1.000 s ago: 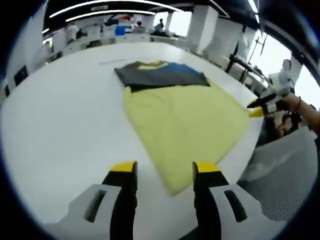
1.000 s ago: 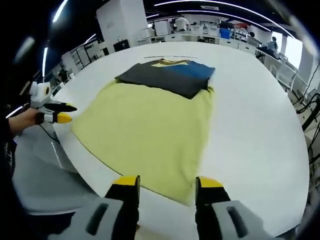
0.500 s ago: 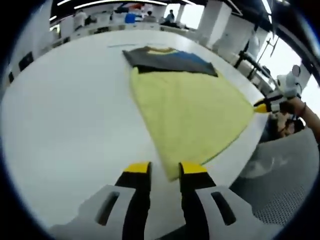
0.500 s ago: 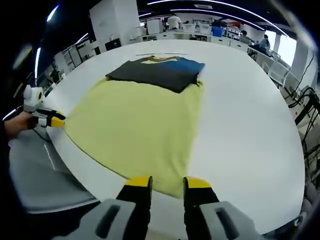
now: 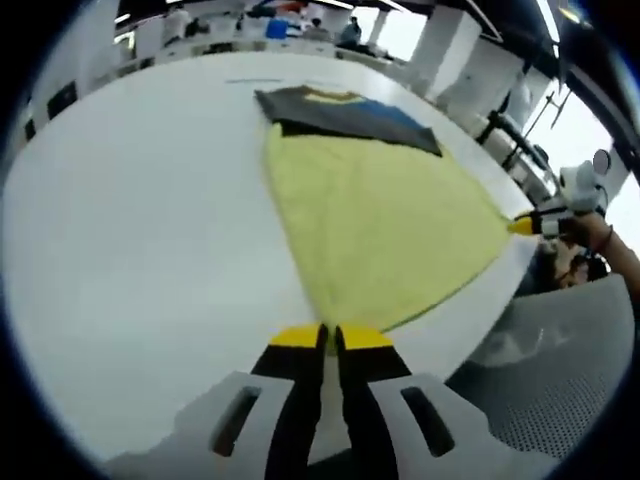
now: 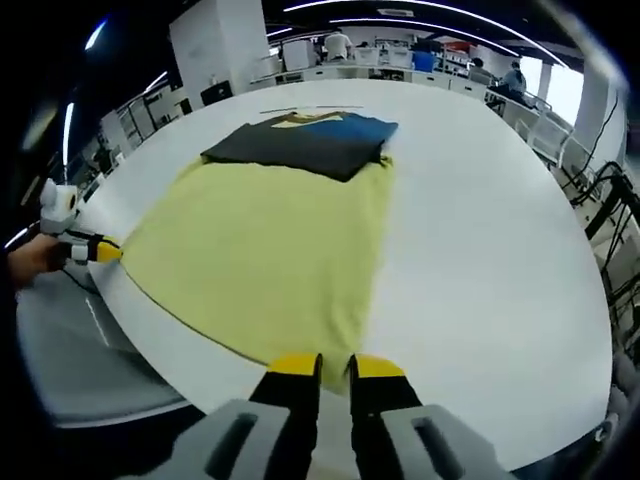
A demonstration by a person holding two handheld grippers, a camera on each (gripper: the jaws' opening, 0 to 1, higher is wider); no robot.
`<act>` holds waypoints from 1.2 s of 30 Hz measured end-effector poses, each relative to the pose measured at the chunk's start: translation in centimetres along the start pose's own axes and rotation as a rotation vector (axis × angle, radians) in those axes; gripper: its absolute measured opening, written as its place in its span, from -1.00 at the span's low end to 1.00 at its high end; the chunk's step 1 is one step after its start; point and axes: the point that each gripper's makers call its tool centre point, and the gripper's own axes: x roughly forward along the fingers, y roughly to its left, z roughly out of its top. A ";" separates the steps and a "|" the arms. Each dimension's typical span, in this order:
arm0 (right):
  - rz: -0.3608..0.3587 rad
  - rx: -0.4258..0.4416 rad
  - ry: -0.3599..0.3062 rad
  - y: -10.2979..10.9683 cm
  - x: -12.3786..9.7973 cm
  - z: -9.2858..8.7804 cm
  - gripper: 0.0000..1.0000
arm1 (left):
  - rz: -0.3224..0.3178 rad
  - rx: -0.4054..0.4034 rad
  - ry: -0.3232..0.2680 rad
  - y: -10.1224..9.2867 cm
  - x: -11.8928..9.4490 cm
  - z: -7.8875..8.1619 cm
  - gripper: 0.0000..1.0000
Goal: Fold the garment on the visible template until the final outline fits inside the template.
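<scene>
We see the yellow garment [image 5: 385, 225] spread flat on the white surface [image 5: 140, 230], its far end overlapped by a dark folded garment [image 5: 345, 112] with blue and yellow patches. Our left hand-held gripper [image 5: 328, 338] has its jaws pinched nearly together on the near corner of the yellow garment. In the right gripper view, our right hand-held gripper [image 6: 335, 365] is likewise closed on the other near corner of the yellow garment [image 6: 265, 250], at the surface's edge. Desks and people stand in the background.
</scene>
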 end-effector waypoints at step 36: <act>0.044 -0.034 0.027 2.9 -1.6 -2.2 -1.00 | -0.003 0.163 0.110 -0.8 -4.1 -1.9 -1.00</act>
